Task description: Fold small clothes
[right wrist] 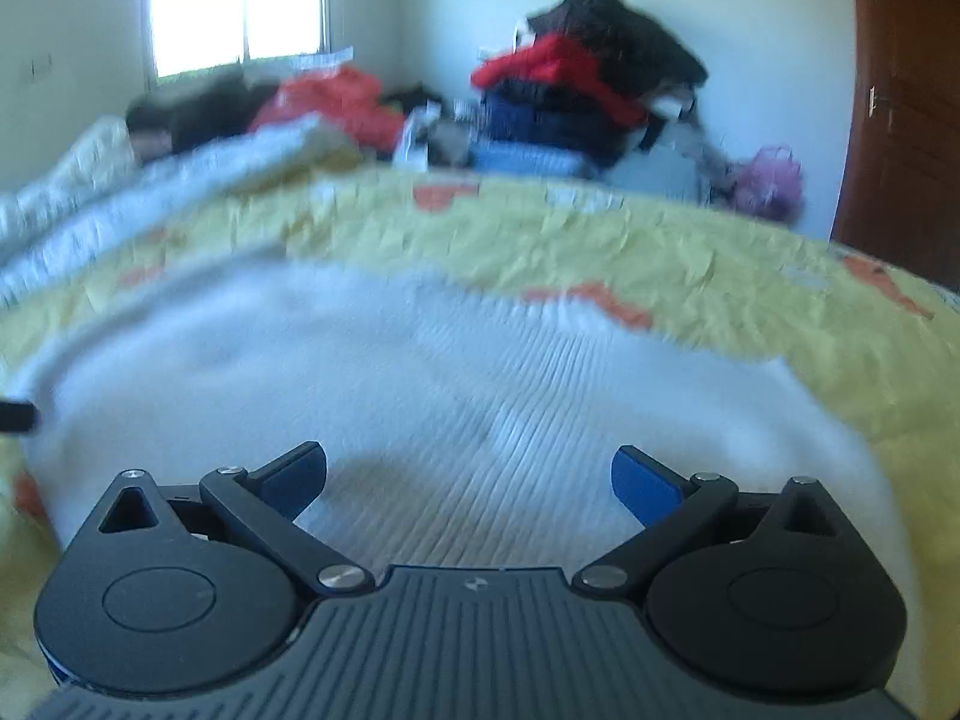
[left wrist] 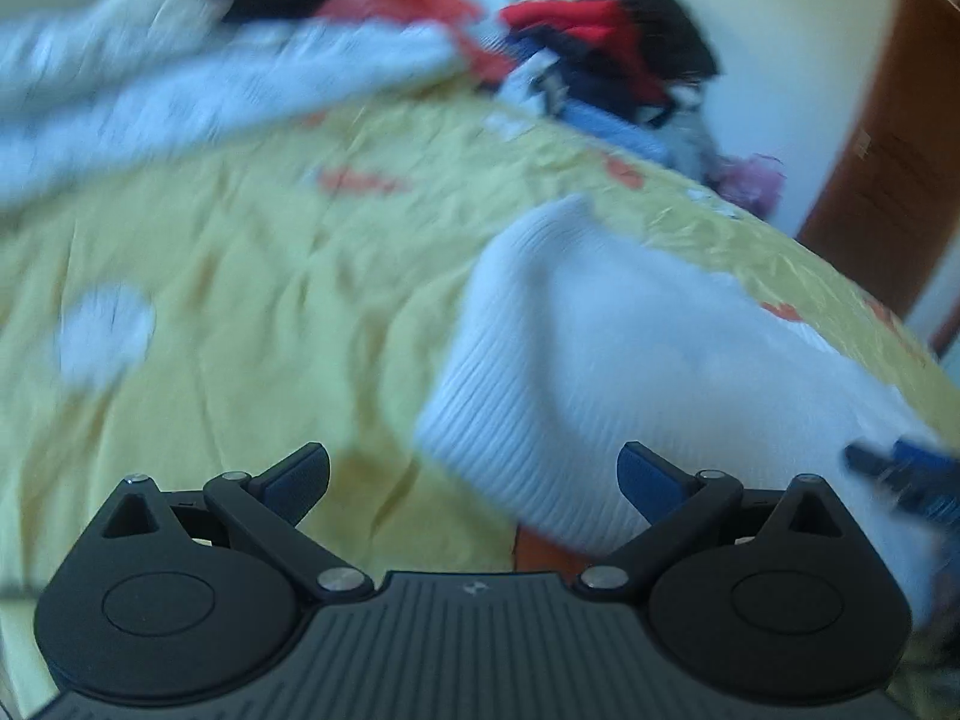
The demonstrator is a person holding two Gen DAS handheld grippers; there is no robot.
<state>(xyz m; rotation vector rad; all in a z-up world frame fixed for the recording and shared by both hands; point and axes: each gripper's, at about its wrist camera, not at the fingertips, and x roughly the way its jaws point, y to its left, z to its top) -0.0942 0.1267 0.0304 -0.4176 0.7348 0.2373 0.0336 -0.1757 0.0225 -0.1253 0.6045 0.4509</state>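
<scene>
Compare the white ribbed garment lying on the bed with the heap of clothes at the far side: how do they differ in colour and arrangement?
The white ribbed garment is one pale colour; the heap of clothes mixes red, black and dark blue. The white ribbed garment lies spread low on the yellow bedspread, while the heap of clothes is piled high and jumbled against the wall. The garment lies near both open hand-held grippers; the heap lies far off. Both are fabric, and neither is held.
</scene>
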